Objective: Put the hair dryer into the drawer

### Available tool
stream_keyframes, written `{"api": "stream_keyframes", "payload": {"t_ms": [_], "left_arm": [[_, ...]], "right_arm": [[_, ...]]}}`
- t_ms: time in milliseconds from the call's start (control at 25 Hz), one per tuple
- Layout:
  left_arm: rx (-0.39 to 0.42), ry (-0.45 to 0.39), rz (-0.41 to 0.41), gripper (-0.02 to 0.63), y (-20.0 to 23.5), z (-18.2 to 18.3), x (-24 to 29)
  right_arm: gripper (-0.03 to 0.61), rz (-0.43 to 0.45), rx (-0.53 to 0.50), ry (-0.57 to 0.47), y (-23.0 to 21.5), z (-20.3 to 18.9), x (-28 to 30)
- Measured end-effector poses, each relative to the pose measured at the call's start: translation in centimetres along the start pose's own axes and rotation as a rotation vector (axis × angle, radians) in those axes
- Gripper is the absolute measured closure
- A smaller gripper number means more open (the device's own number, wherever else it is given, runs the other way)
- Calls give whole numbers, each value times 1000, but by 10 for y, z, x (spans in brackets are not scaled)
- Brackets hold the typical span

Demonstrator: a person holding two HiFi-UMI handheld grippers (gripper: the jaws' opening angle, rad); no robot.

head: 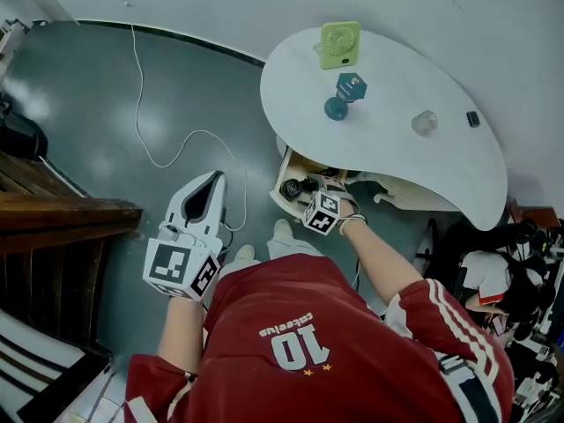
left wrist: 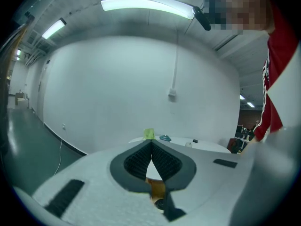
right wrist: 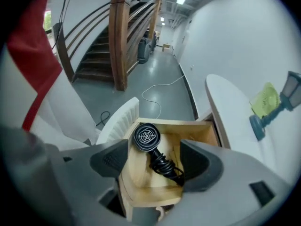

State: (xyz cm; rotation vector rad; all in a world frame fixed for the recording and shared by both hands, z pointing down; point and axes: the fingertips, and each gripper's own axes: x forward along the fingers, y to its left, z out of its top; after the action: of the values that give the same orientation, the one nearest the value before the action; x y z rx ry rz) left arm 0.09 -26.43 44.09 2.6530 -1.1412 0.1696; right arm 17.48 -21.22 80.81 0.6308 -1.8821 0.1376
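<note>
The right gripper view looks down into the open wooden drawer [right wrist: 141, 192]. The hair dryer [right wrist: 147, 137] lies on its bottom, round grille end toward the drawer's farther wall. Its black cord [right wrist: 165, 166] is bunched in a loose coil nearer the drawer's closer wall. The right gripper [right wrist: 154, 158] hangs just above the drawer with its jaws wide apart, one to each side of the dryer, gripping nothing. In the head view the left gripper [head: 211, 181] is well away from the drawer, out over the floor. Its own view shows the pads pressed together at the tips with nothing between them. The dryer looks delivered, so what remains is probably drawing the claw clear and pushing the drawer shut. The cord is the hazard. A loop lies close under the jaw at that view's right, and a careless lift could snag it and drag the dryer up over the drawer's rim. A loop standing proud of the drawer could also jam under the white table [head: 397, 161] as the drawer slides in.
</note>
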Motion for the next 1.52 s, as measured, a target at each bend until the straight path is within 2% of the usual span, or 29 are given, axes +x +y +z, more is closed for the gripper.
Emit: {"api": "stream_keyframes", "payload": {"t_ms": [360,640,880,960,1120,1360,1520], "left_arm": [[36,-30,-201,614,-27,27,9],[90,-57,-377,614,-56,51,6],[120,-56,-477,614,-69,56,-25],[124,-61,-501,614,-70,57,-36],[135,-80,-536,614,-74,65,-57],[161,-132,-563,613,-76,84,-85],[180,-149,-588,612,-80,88,-100]], "right_arm": [[228,-193,458,-86,-8,1,-89],[227,-380,618,-159,-3,19,-165],[227,-513,809,-314,18,51,-234],[227,-572,836,-362,21,61,-261],[228,-673,819,-422,36,86,-313],[231,-772,815,-541,46,116,-373],[232,-827,802,-583,48,127,-400]]}}
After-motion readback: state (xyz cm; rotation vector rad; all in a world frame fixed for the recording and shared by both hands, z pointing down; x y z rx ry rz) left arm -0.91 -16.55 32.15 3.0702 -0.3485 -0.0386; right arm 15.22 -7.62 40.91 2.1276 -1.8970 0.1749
